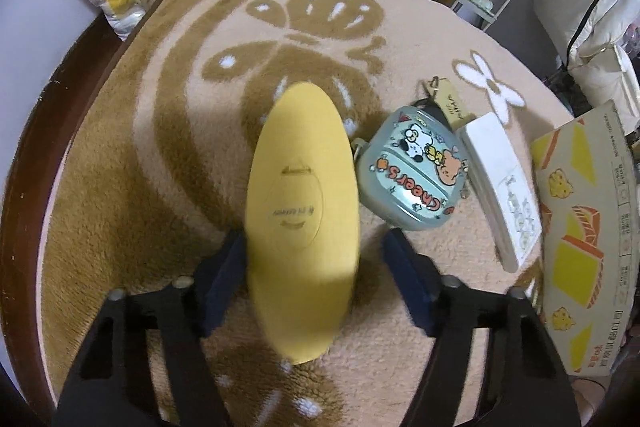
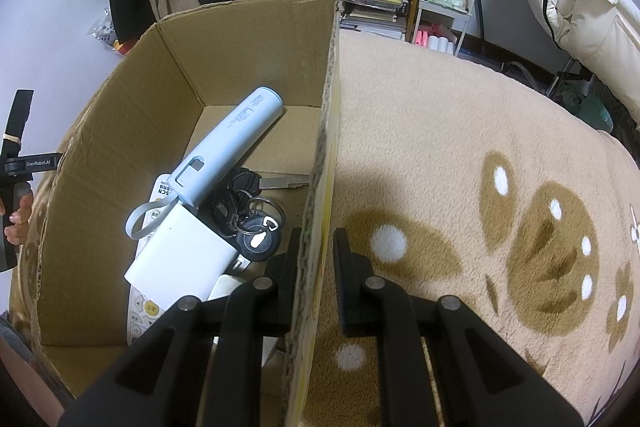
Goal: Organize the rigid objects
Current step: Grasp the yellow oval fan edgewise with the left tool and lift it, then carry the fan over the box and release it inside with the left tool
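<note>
In the left wrist view, the left gripper (image 1: pixel 310 267) sits closest, its two dark-padded fingers (image 1: pixel 218 287) spread wide at 7 and 5 o'clock. A yellow oval case (image 1: pixel 302 219) stands between them, its long axis running from 6 toward 12 o'clock and its narrow far end pointing at 12. The left pad seems to touch the case's edge, while a clear gap separates the right pad from it, so the fingers hold nothing firmly. The case's near end is blurred and its small printed label cannot be read. It rests on a beige blanket (image 1: pixel 160 147) with a brown butterfly pattern. At 3 o'clock from the case lies a pale blue cartoon pouch (image 1: pixel 412 175), and just beyond it a white rectangular box (image 1: pixel 500 187), long axis running toward 5 o'clock. A tagged key bunch (image 1: pixel 440 99) is half hidden behind the pouch. A printed cardboard box (image 1: pixel 588 247) is cut off at the right edge.

In the right wrist view, the right gripper (image 2: pixel 314 255) straddles the cardboard box's right wall (image 2: pixel 326 147), one finger inside, one outside, closed narrowly about the board. Inside the box, a light blue cylinder (image 2: pixel 232 147) leans toward 1 o'clock over a white power bank (image 2: pixel 180 259), a remote control (image 2: pixel 148 303) mostly covered, and a ring of keys (image 2: pixel 248 219). At 9 o'clock, a hand (image 2: pixel 18 223) grips the other tool's handle, partly cut off.
</note>
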### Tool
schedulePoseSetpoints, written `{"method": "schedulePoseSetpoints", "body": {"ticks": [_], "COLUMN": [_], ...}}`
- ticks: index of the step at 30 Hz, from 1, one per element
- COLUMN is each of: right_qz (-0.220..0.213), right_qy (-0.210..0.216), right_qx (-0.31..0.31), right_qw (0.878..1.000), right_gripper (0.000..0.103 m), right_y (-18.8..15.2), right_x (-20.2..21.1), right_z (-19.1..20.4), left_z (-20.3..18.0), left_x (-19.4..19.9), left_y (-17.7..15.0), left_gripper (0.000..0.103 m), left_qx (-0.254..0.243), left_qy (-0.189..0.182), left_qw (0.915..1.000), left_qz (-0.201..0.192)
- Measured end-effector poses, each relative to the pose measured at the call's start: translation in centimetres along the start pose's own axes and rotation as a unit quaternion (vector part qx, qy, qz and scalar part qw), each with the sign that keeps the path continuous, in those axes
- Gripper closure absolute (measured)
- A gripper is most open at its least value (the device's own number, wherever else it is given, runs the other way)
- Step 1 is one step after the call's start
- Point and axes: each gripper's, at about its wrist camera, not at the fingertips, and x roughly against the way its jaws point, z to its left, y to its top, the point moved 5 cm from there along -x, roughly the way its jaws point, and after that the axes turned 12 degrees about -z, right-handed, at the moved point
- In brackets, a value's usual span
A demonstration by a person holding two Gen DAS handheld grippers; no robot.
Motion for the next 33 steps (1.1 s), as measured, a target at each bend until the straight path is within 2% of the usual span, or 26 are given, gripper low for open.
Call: {"method": "schedulePoseSetpoints", "body": {"ticks": [3, 10, 13, 16, 17, 20, 23, 33], "right_qz": [0.0, 0.0, 0.0, 0.0, 0.0, 0.0, 0.0, -0.001], "right_qy": [0.0, 0.0, 0.0, 0.001, 0.0, 0.0, 0.001, 0.001], "right_qx": [0.0, 0.001, 0.0, 0.001, 0.001, 0.001, 0.0, 0.001], "right_qw": [1.0, 1.0, 1.0, 1.0, 1.0, 1.0, 1.0, 1.0], "right_gripper": [0.09, 0.09, 0.09, 0.09, 0.09, 0.09, 0.09, 0.09], "right_y": [0.0, 0.0, 0.0, -0.1, -0.1, 0.0, 0.0, 0.0], "right_x": [0.0, 0.0, 0.0, 0.0, 0.0, 0.0, 0.0, -0.1], "right_z": [0.0, 0.0, 0.0, 0.0, 0.0, 0.0, 0.0, 0.3], "left_z": [0.0, -0.2, -0.2, -0.2, -0.2, -0.4, -0.6, -2.1], "left_x": [0.2, 0.1, 0.3, 1.0, 1.2, 1.7, 2.2, 5.3], "left_y": [0.0, 0.0, 0.0, 0.0, -0.1, -0.2, -0.2, 0.2], "left_gripper": [0.054, 0.056, 0.06, 0.072, 0.084, 0.092, 0.095, 0.095], "left_qx": [0.009, 0.014, 0.018, 0.007, 0.002, -0.012, -0.03, -0.039], "left_qy": [-0.006, 0.005, 0.011, 0.026, 0.03, 0.042, 0.068, 0.095], "left_qw": [0.9999, 0.9999, 0.9998, 0.9996, 0.9995, 0.9991, 0.9972, 0.9941], "left_qz": [0.003, 0.001, 0.001, 0.001, 0.002, -0.002, -0.009, -0.037]}}
